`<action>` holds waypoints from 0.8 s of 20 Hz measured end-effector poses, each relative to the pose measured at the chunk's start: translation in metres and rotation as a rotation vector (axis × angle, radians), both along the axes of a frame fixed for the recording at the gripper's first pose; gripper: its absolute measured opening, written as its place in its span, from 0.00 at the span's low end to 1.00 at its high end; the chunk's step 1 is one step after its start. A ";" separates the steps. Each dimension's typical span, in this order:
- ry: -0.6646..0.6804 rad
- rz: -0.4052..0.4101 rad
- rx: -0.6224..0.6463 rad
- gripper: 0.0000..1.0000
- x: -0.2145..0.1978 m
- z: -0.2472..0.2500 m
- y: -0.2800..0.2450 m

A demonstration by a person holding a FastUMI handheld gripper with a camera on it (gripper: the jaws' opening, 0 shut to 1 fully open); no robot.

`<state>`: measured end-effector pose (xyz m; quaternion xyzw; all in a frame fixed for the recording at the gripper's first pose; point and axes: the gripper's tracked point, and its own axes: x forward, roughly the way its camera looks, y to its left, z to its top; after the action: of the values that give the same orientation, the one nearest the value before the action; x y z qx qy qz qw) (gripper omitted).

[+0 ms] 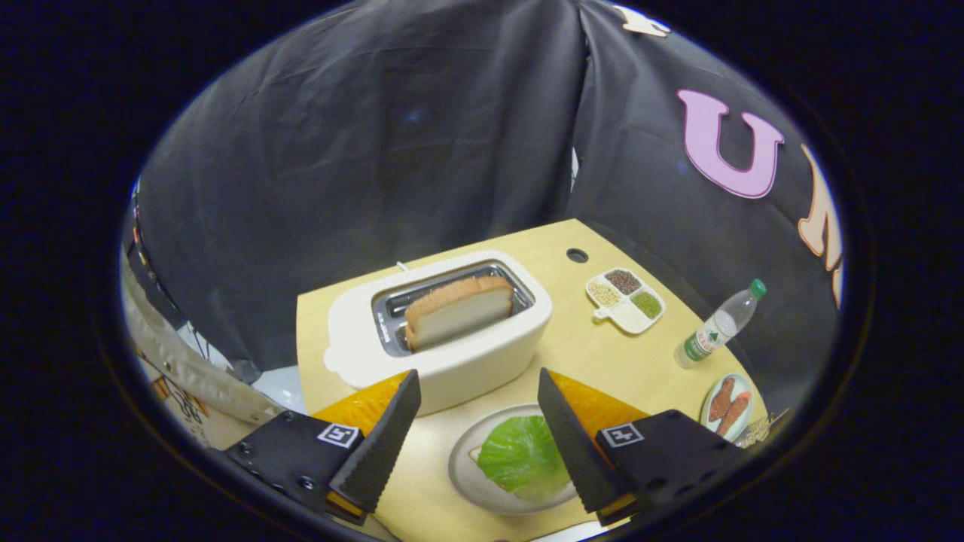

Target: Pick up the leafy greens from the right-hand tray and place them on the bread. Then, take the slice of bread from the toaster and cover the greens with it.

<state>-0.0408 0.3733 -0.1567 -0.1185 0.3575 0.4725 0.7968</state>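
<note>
Looking down over a pale wooden bench point(602, 361) walled in by black cloth point(376, 150), I take the white toaster point(444, 346) as my landmark; it sits near the bench's middle, its long side running from near-left to far-right. A slice of bread point(458, 310) stands on edge in the toaster's slot, its long axis following the slot, brown crust uppermost and its pale face turned toward me. Just in front of the toaster lies a round grey plate point(463, 459), and on it the leafy greens point(521, 455) are spread flat over a second slice, of which I can see a thin pale edge at the leaf's left side. My tool point(478, 391) hangs above that plate with its fingers point(384, 444) spread wide and nothing between them; their tips end just short of the toaster's front wall. To the right of the toaster stands a white divided dish point(626, 302) holding three kinds of small grains or beans, dark, pale and green, each in its own compartment. Farther right of the toaster is a clear plastic bottle point(717, 325) with a green cap, and nearer me than that a small plate point(709, 414) with two brownish sausage-like pieces. Behind the toaster's right end, a round hole point(577, 255) is cut in the bench.
</note>
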 end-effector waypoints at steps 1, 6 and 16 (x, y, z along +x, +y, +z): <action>0.015 -0.014 0.012 1.00 0.002 0.003 0.005; 0.101 -0.047 0.091 1.00 0.006 0.017 0.034; 0.223 -0.146 0.100 0.97 0.019 0.003 0.067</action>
<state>-0.0222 0.4404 -0.1534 0.0007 0.4275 0.4407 0.7893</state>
